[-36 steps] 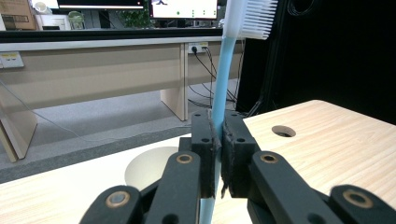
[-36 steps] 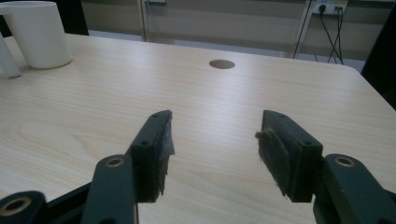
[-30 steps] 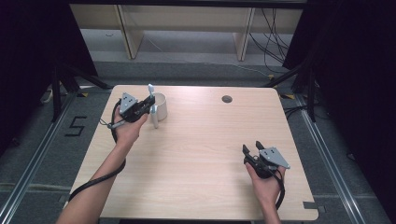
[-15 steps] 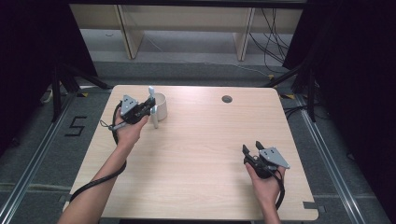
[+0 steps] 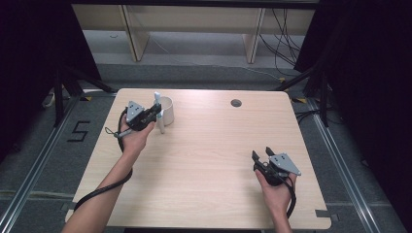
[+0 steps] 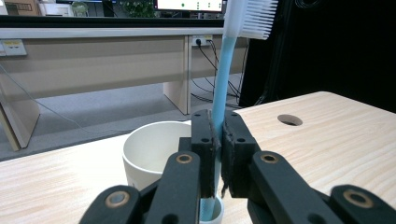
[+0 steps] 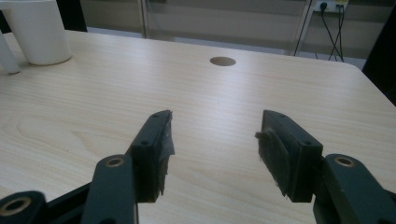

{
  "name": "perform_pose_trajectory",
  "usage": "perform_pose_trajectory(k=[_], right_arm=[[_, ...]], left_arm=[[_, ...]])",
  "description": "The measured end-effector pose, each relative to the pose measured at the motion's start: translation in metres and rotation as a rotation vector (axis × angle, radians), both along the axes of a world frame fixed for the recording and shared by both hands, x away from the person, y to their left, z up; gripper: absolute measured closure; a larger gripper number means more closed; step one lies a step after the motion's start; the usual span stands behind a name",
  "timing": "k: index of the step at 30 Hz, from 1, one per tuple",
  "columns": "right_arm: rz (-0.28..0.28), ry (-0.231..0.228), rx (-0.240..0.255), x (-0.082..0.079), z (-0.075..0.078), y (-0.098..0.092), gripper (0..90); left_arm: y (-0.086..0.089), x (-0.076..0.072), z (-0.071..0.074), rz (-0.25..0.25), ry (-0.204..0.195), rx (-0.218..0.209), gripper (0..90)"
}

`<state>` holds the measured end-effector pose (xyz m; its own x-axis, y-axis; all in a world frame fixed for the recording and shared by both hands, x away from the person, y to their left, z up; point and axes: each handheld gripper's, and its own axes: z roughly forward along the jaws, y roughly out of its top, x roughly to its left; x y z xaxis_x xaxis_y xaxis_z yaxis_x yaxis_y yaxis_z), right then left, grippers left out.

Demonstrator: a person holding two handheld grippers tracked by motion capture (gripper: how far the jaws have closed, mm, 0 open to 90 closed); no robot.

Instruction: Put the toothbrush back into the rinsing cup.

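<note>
We have the left tool (image 5: 156,115) clamped tight on the blue handle of a toothbrush (image 6: 223,88), which stands upright with its white bristle head at the top and its base down by the counter (image 5: 214,160); in the left gripper view the jaws pinch the handle from both sides with no gap left; the white cup (image 5: 166,108) stands just beyond the brush, near the far left corner of the counter, and in the high view brush and cup look to be just beside each other, the brush on the near side of the rim and not inside it; whether the base of the brush touches the wood we cannot tell, since the jaws cover that part

Our right tool (image 5: 262,156) rests low over the near right part of the counter, well apart from cup and brush; its jaws stand wide apart and hold nothing, with bare wood between them in the right gripper view; the cup (image 7: 39,30) shows there at the far left corner, and a round cable hole (image 7: 222,61) lies in the counter beyond the jaws

We judge the work to be putting the brush into the cup; the grasp is done and the brush is already held upright next to the cup; what is left is to lift it over the rim, lower it inside and let go; the cup looks empty, so nothing should block the way in
</note>
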<state>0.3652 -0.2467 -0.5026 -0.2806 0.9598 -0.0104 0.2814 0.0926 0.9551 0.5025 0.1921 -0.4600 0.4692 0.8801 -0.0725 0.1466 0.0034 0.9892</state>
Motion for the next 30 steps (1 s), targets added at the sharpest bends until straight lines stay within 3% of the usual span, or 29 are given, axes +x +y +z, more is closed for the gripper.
perform_pose_trajectory(k=[1, 3, 20, 26, 30], right_arm=[[-0.006, 0.008, 0.021, -0.001, 0.0, 0.001, 45.0], [-0.005, -0.002, -0.008, 0.0, 0.0, 0.0, 45.0], [-0.003, 0.0, -0.014, 0.0, 0.0, 0.0, 44.9], [-0.005, 0.003, -0.016, 0.0, 0.0, 0.0, 44.8], [-0.005, 0.001, -0.018, 0.0, -0.001, 0.0, 44.7]], left_arm=[[0.0, 0.0, -0.001, -0.001, 0.0, 0.001, 84.2], [0.0, 0.0, -0.002, 0.0, 0.002, -0.001, 84.2], [0.002, 0.0, -0.013, 0.0, 0.003, 0.033, 82.6], [0.003, -0.003, -0.015, 0.008, 0.022, 0.022, 71.1], [0.004, -0.007, -0.015, 0.017, 0.028, 0.008, 58.3]])
